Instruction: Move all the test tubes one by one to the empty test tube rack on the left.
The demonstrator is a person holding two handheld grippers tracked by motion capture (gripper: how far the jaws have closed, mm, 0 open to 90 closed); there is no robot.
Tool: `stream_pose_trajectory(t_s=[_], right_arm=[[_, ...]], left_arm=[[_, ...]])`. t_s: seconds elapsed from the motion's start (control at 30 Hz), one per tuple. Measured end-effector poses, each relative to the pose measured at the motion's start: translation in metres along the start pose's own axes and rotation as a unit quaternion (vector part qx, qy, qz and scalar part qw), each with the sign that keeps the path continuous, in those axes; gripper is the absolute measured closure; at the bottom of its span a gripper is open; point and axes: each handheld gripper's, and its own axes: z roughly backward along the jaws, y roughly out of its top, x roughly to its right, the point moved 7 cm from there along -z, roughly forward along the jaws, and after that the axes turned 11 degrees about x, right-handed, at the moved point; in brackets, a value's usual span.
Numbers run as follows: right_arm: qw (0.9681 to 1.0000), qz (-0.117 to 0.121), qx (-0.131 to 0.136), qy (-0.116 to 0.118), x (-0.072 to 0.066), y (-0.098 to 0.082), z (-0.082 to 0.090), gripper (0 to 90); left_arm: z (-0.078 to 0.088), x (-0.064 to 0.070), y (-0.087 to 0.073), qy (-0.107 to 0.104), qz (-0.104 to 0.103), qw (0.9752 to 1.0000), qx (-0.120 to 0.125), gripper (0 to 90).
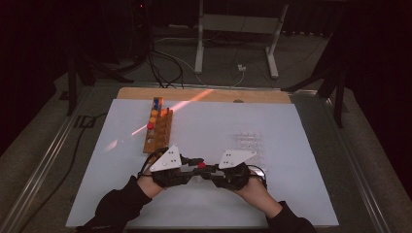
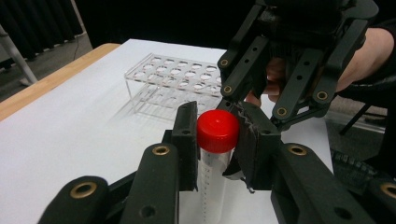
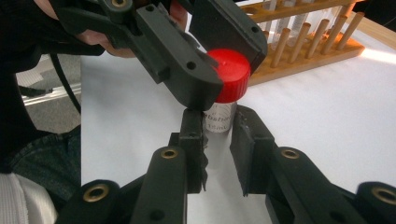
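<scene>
The right gripper [image 3: 218, 123] clamped the clear tube's [image 3: 219, 119] body, steadying it above the counter [image 1: 204, 204]; the left gripper [image 2: 215, 133] pinched its red screw cap [image 2: 217, 130], seemingly to twist it; both racks stood apart.

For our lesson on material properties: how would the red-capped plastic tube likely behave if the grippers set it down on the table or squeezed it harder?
The tube looks like clear, rigid plastic, so it probably keeps its shape under a squeeze. Its round body would likely roll if laid flat. Tall, narrow and apparently empty, it seems light and apt to tip; the red cap offers ridges for grip.
</scene>
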Motion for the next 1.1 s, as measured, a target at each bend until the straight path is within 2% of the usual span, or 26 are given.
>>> stream_pose_trajectory(t_s=[0.17,0.3,0.53,0.7,0.8,0.87,1.03,1.1], right_arm=[[0.9999,0.002,0.009,-0.009,0.002,0.002,0.001,73.3],[0.9996,0.000,0.016,-0.023,0.008,0.003,0.005,66.8],[0.9982,-0.016,0.040,-0.042,0.016,0.007,0.012,38.6],[0.9969,-0.024,0.051,-0.054,0.018,0.009,0.013,20.0],[0.9960,-0.037,0.060,-0.054,0.019,0.010,0.014,12.8],[0.9964,-0.043,0.062,-0.039,0.018,0.010,0.014,2.4],[0.9926,-0.072,0.091,-0.036,0.021,0.014,0.017,1.7],[0.9924,-0.072,0.093,-0.038,0.022,0.014,0.018,1.7]], left_arm=[[0.003,-0.004,0.003,0.007,0.002,1.0000,0.002,71.8],[0.008,-0.011,0.005,0.016,0.010,0.9998,0.006,71.8],[0.020,-0.024,0.012,0.041,0.006,0.9991,0.008,71.8],[0.028,-0.034,0.016,0.057,0.015,0.9981,0.017,71.8],[0.033,-0.042,0.019,0.072,0.013,0.9972,0.015,71.8],[0.038,-0.048,0.022,0.081,0.013,0.9965,0.018,71.8],[0.051,-0.060,0.030,0.105,0.017,0.9940,0.026,71.7],[0.057,-0.066,0.032,0.118,0.016,0.9925,0.026,71.7]])
